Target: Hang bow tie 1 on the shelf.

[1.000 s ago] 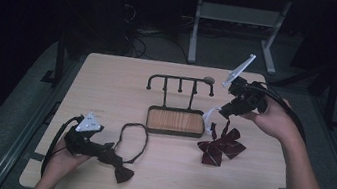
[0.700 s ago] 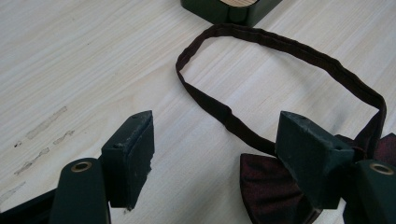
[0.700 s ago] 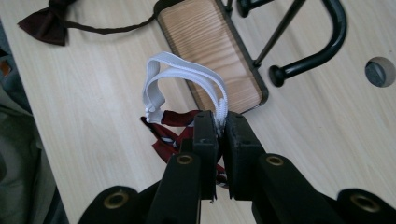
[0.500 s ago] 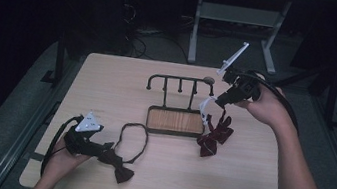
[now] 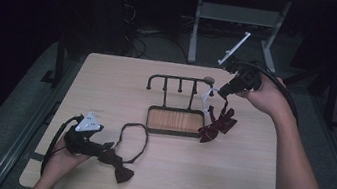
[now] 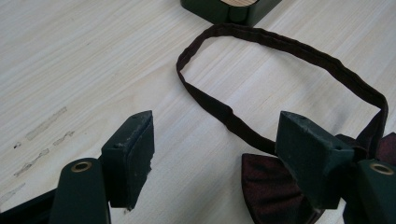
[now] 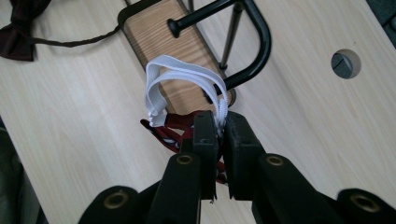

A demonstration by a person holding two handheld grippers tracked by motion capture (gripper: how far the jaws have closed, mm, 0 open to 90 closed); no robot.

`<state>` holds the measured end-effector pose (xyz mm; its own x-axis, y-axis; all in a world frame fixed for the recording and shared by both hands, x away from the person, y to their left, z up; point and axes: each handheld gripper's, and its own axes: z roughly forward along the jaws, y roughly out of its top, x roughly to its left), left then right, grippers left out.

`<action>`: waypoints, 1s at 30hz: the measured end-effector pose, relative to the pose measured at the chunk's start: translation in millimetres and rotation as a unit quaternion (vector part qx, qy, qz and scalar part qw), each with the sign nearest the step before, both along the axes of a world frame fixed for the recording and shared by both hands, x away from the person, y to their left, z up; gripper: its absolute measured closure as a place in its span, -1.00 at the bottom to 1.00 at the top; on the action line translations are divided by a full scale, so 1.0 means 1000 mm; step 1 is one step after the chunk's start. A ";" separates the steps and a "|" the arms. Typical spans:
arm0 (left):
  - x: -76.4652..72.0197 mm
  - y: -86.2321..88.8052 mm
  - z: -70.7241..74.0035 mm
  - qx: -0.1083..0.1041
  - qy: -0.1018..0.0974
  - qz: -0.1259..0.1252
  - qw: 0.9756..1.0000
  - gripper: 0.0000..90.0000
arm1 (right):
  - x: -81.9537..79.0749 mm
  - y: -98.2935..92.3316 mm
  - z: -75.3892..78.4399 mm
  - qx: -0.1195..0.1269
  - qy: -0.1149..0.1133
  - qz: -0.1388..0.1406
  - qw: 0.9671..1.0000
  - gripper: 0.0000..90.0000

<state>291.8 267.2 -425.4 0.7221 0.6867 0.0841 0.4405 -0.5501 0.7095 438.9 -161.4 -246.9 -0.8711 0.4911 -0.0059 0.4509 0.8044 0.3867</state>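
Closest to the person, the left gripper (image 5: 93,145) is sitting low on the near left part of the counter (image 5: 108,80), held in the left hand (image 5: 61,164). Its jaws are standing wide open with nothing pinched between them; in the left gripper view one jaw is hovering right over the dark bow tie (image 6: 275,191) and the other is out over bare wood. That dark bow tie is lying flat on the counter just beside the gripper, with its thin strap (image 6: 280,46) looping away toward the rack.

Moving toward the middle, the rack (image 5: 172,120) is standing with its wooden base on the counter and a black rail (image 5: 179,79) with pegs rising over the far side of the base.

Just right of the base, the red bow tie (image 5: 217,124) is hanging off a white elastic band (image 7: 187,77), its lower end at about counter level; can't tell if it's actually touching.

Farther back on the right, the right gripper (image 5: 222,90) is being held up in the right hand (image 5: 267,96), tilted down toward the rack's right end. Its jaws are clamped tight on the white elastic band, which is arching up out of them in a loop near the rail's curved end (image 7: 261,42).
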 end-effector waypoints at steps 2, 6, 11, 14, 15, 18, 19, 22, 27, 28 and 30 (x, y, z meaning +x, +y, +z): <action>0.000 0.000 0.000 -0.001 0.000 0.000 1.000 -0.36 | 0.003 -0.001 0.000 0.002 0.000 -0.004 1.000 0.86; 0.000 0.000 0.000 -0.002 0.000 -0.001 1.000 -0.37 | 0.010 -0.002 -0.001 0.000 0.002 -0.015 1.000 0.86; 0.001 0.000 0.000 -0.001 0.001 -0.003 1.000 -0.36 | 0.018 -0.006 -0.004 0.001 0.006 -0.027 1.000 0.85; 0.001 0.000 0.000 0.000 0.003 -0.004 1.000 -0.36 | 0.022 -0.007 -0.006 0.005 0.009 -0.034 0.999 0.85; 0.001 -0.001 0.000 0.000 0.004 -0.004 1.000 -0.36 | 0.023 -0.007 -0.007 0.006 0.009 -0.035 0.999 0.85; 0.001 -0.001 0.000 0.000 0.004 -0.004 1.000 -0.36 | 0.026 -0.008 -0.010 0.008 0.011 -0.038 0.999 0.85; 0.001 -0.001 0.000 -0.001 0.004 -0.004 1.000 -0.36 | 0.026 -0.008 -0.011 0.008 0.013 -0.040 0.999 0.85; 0.001 -0.001 0.000 0.000 0.004 -0.004 1.000 -0.36 | 0.027 -0.009 -0.014 0.006 0.016 -0.041 0.999 0.84; 0.001 -0.002 -0.001 -0.002 0.001 -0.005 1.000 -0.36 | 0.027 -0.012 -0.018 0.006 0.020 -0.044 0.999 0.82; 0.001 -0.002 0.000 -0.002 0.000 -0.005 1.000 -0.36 | 0.027 -0.012 -0.019 0.004 0.020 -0.045 0.999 0.82; 0.001 -0.002 0.000 -0.001 0.001 -0.005 1.000 -0.36 | 0.026 -0.013 -0.020 0.008 0.021 -0.044 0.999 0.81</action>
